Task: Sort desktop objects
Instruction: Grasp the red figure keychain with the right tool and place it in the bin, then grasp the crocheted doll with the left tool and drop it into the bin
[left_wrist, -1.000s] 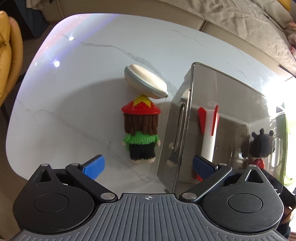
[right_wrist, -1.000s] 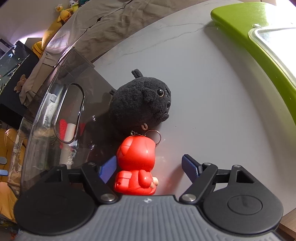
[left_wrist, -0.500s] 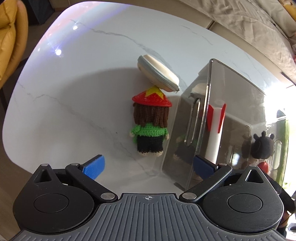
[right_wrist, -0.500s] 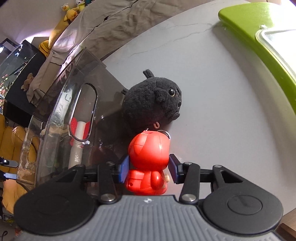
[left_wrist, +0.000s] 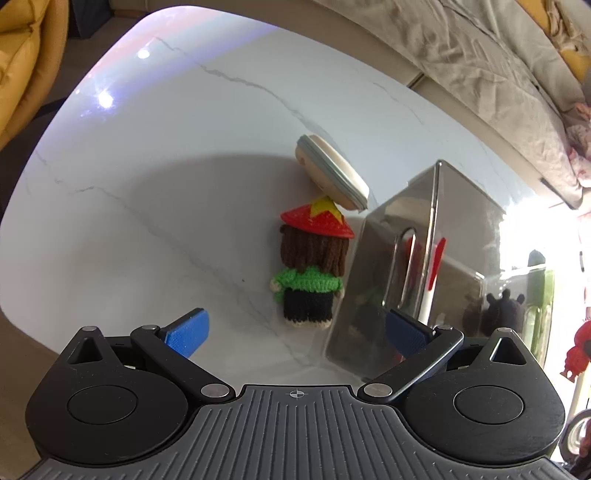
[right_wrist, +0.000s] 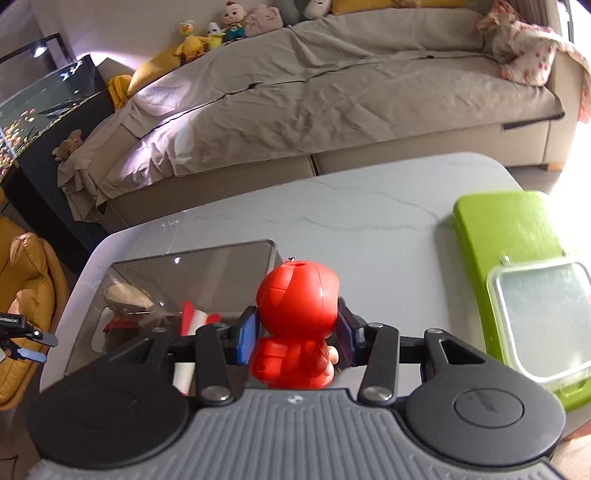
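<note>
My right gripper (right_wrist: 297, 334) is shut on a red toy figure (right_wrist: 297, 317) and holds it in the air above the table, near the clear storage box (right_wrist: 192, 273). The box holds a red and white rocket toy (right_wrist: 192, 321). The red figure also shows at the right edge of the left wrist view (left_wrist: 578, 347). My left gripper (left_wrist: 295, 328) is open and empty above the table. Ahead of it stands a crochet doll (left_wrist: 312, 266) with a red hat and green top, beside the box (left_wrist: 424, 266). A round beige compact (left_wrist: 332, 177) lies behind the doll. A black plush (left_wrist: 506, 310) shows through the box.
The white marble table (left_wrist: 147, 184) has a rounded edge at the left. A green lid (right_wrist: 509, 236) with a clear container (right_wrist: 543, 317) lies at the right of the table. A covered sofa (right_wrist: 332, 92) stands beyond the table, a yellow chair (right_wrist: 22, 280) at the left.
My right gripper has closed on the red figure and lifted it off the table, away from the black plush. My left gripper has shifted left and stays open.
</note>
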